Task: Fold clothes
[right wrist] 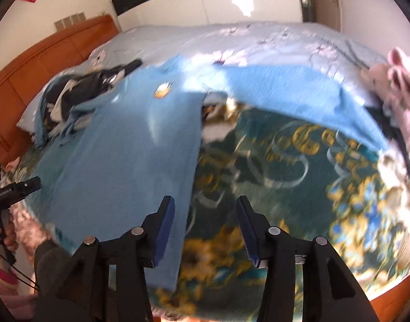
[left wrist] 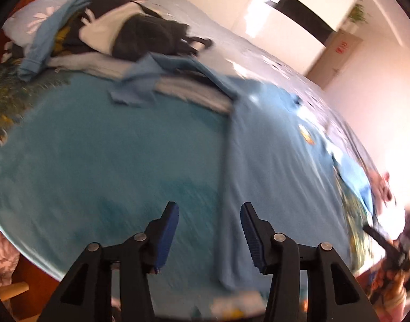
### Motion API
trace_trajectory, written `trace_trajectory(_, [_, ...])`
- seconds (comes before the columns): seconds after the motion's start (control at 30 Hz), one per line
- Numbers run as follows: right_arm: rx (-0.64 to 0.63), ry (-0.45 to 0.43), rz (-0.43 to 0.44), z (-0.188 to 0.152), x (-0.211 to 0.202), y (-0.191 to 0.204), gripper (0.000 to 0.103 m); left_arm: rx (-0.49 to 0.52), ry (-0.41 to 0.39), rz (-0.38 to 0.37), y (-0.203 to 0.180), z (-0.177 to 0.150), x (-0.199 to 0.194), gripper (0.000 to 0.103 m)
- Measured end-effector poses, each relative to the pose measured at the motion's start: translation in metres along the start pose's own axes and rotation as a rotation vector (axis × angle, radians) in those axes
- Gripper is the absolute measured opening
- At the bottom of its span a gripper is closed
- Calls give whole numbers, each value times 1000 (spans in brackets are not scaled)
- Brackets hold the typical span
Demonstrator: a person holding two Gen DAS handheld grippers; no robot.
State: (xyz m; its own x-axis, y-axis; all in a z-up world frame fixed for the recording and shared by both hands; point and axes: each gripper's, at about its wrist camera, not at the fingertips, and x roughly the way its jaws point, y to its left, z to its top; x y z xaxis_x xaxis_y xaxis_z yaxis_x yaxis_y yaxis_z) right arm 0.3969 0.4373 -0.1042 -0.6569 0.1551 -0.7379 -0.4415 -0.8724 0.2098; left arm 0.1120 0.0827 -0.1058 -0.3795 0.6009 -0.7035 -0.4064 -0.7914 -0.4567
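A light blue long-sleeved top (left wrist: pixel 280 145) lies spread on the bed, with a small orange patch on its chest (right wrist: pixel 162 91). In the right wrist view the top's body (right wrist: pixel 129 150) lies flat at left and one sleeve (right wrist: pixel 298 94) stretches out to the right. My left gripper (left wrist: pixel 209 209) is open and empty above the top's left edge. My right gripper (right wrist: pixel 205 204) is open and empty above the top's right edge. Both views are blurred by motion.
A heap of dark, white and blue clothes (left wrist: pixel 119 26) lies by the pillow (left wrist: pixel 30 18). The bed has a teal and floral blanket (right wrist: pixel 285 166) and a wooden headboard (right wrist: pixel 43 61). A pink plush toy (right wrist: pixel 398 86) sits at right.
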Motion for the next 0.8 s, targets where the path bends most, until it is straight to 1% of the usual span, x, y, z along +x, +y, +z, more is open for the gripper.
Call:
trace_trajectory(0.03, [17, -8, 4, 8, 5, -1, 49, -40, -21, -5, 6, 18, 2, 53])
trace_trajectory(0.07, [36, -3, 18, 16, 13, 0, 49, -80, -37, -14, 12, 35, 6, 57])
trace_trajectory(0.1, [48, 4, 39, 25, 23, 2, 49, -124, -33, -37, 18, 50, 18, 62])
trace_trajectory(0.17, [37, 10, 82, 40, 41, 13, 49, -212, -25, -81, 29, 81, 43, 62])
trace_trajectory(0.3, [-34, 8, 108, 63, 74, 45, 49, -390, -8, -168, 52, 140, 93, 62])
trace_trajectory(0.37, [-74, 5, 115, 68, 83, 57, 49, -503, 18, -179, 66, 157, 120, 62])
trace_trajectory(0.43, [-122, 7, 110, 69, 92, 67, 49, -605, 7, -174, 82, 163, 136, 60])
trace_trajectory(0.47, [-146, 8, 108, 70, 96, 72, 49, -621, -20, -171, 83, 164, 136, 59])
trace_trajectory(0.53, [-170, 25, 88, 65, 104, 73, 49, -653, -75, -165, 87, 168, 136, 41])
trace_trajectory(0.57, [-181, 33, 79, 63, 107, 74, 49, -658, -101, -162, 87, 170, 136, 22])
trace_trajectory(0.6, [-193, 42, 69, 61, 111, 75, 49, -617, -119, -157, 77, 176, 133, 13])
trace_trajectory(0.63, [-184, 45, 70, 59, 114, 73, 49, -566, -137, -156, 65, 182, 130, 11])
trace_trajectory(0.67, [-174, 49, 71, 58, 116, 70, 49, -470, -148, -171, 43, 187, 126, 9])
trace_trajectory(0.73, [-155, 41, 76, 58, 116, 68, 49, -275, -164, -205, -4, 195, 118, 8])
trace_trajectory(0.8, [-135, 34, 80, 58, 116, 65, 49, -61, -109, -272, -57, 182, 119, 8])
